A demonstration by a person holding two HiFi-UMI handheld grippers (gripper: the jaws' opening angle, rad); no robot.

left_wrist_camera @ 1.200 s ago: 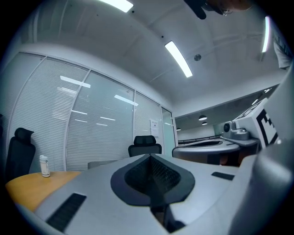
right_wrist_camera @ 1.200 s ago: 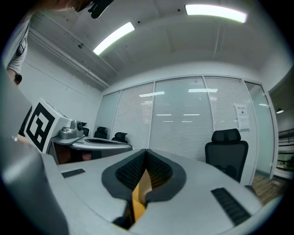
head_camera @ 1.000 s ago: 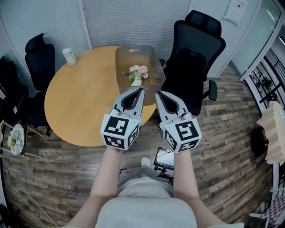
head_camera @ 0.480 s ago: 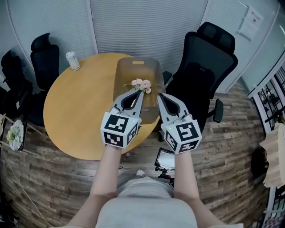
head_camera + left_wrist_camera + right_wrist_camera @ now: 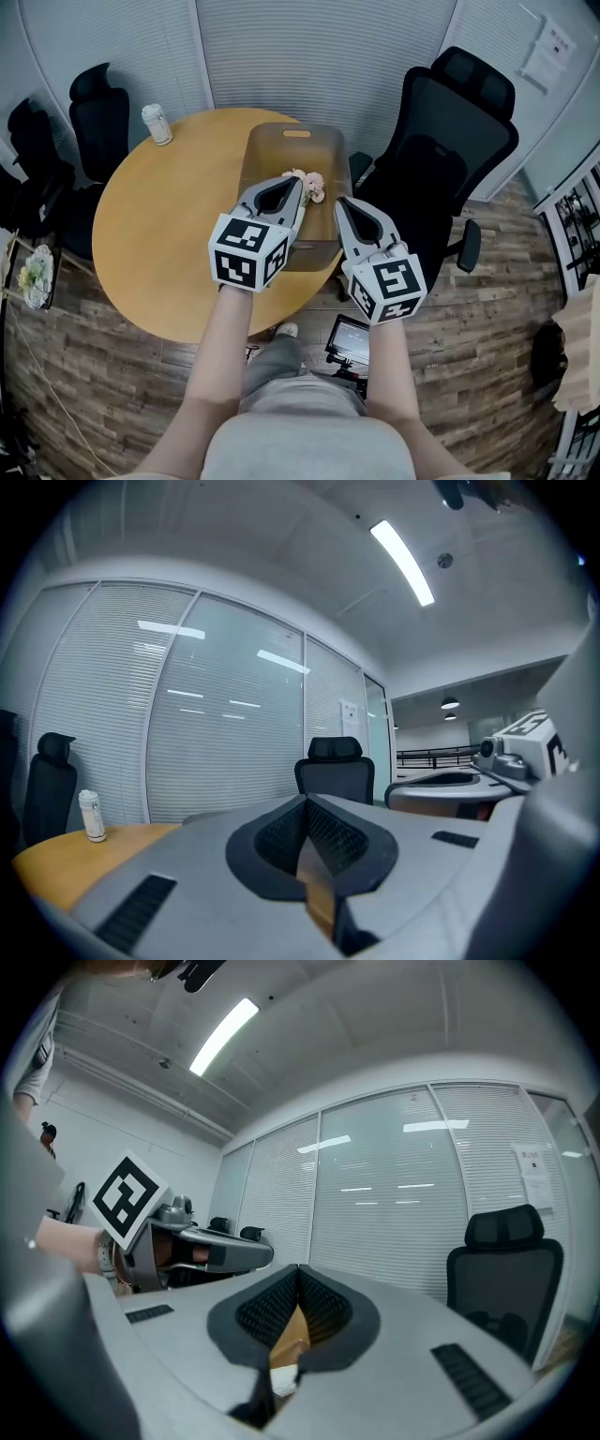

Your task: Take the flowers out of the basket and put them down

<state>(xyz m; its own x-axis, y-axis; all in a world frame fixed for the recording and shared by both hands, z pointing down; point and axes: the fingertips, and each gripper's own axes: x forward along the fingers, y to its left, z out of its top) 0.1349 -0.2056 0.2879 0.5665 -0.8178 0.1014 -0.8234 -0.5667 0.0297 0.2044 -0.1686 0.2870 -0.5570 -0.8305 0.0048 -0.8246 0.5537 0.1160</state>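
Observation:
A translucent brown basket (image 5: 295, 150) stands on the right part of the round wooden table (image 5: 159, 234). A small bunch of pale pink flowers (image 5: 310, 182) lies inside it. My left gripper (image 5: 300, 180) is shut and empty, its tips over the basket just left of the flowers. My right gripper (image 5: 339, 201) is shut and empty too, its tips at the basket's right rim. In the left gripper view the jaws (image 5: 307, 799) meet at their tips. In the right gripper view the jaws (image 5: 298, 1267) meet the same way, and the left gripper (image 5: 187, 1246) shows beside them.
A white can (image 5: 157, 124) stands at the table's far left edge. Black office chairs stand at the right (image 5: 441, 150) and the left (image 5: 98, 103) of the table. Window blinds run behind. Another bunch of flowers (image 5: 33, 272) lies low at the far left.
Both grippers have moved forward from the table's near edge up to the basket. The left tips now reach beside the flowers. Both stayed shut.

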